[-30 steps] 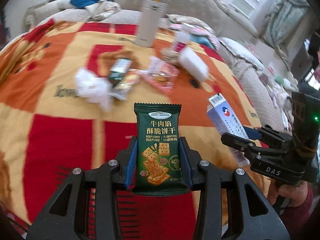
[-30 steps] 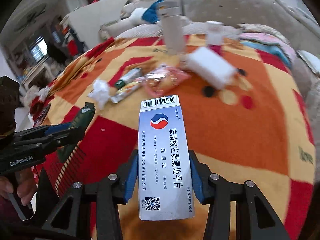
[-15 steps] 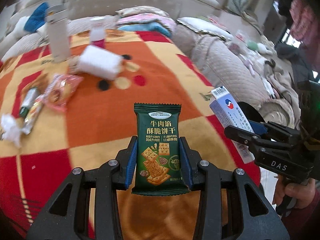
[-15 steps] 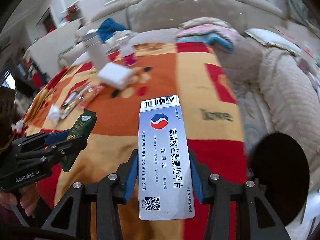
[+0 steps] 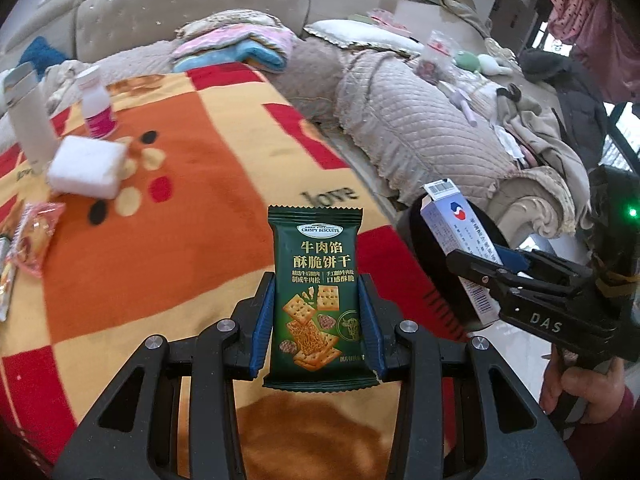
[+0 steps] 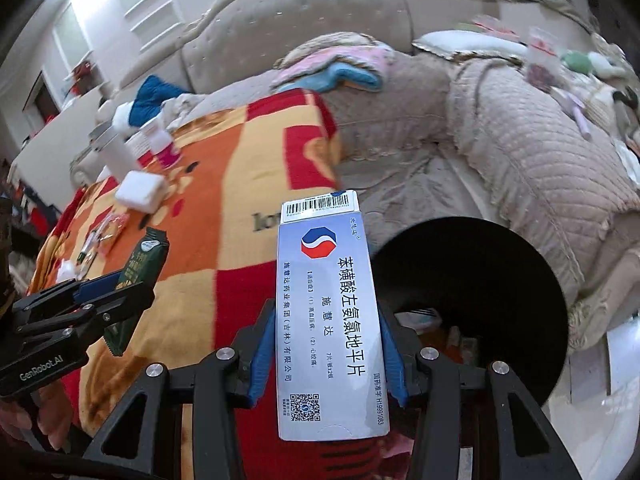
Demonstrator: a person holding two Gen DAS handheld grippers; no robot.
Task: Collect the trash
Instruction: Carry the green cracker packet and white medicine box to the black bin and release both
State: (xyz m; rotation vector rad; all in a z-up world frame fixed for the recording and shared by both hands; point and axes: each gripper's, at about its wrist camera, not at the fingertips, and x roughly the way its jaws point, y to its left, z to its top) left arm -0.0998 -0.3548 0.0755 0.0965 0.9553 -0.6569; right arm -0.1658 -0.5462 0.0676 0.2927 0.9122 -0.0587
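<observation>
Orange/red/yellow checked blanket (image 5: 192,208) covers surface, "love" printed near its edge; beige quilted sofa (image 5: 420,120) upper right, tufted backrest across top. Left gripper (image 5: 316,316) clamped on green biscuit pack (image 5: 316,292), centre frame, reads "CRISPY BISCUITS" + Chinese text. Right gripper (image 6: 328,348) clamped on white-blue box (image 6: 328,320), centre frame: barcode, QR code, "H19991083". Black bin (image 6: 500,288) lower right, just beside box; contents dim, hard to make out. Gripper bodies read "DAS", "GenRobot.AI". White pad (image 5: 86,164), pink-label bottle (image 5: 96,106) upper left, blurred; bottle label unreadable. Pink wrapper (image 5: 34,236) cut off at left edge.
</observation>
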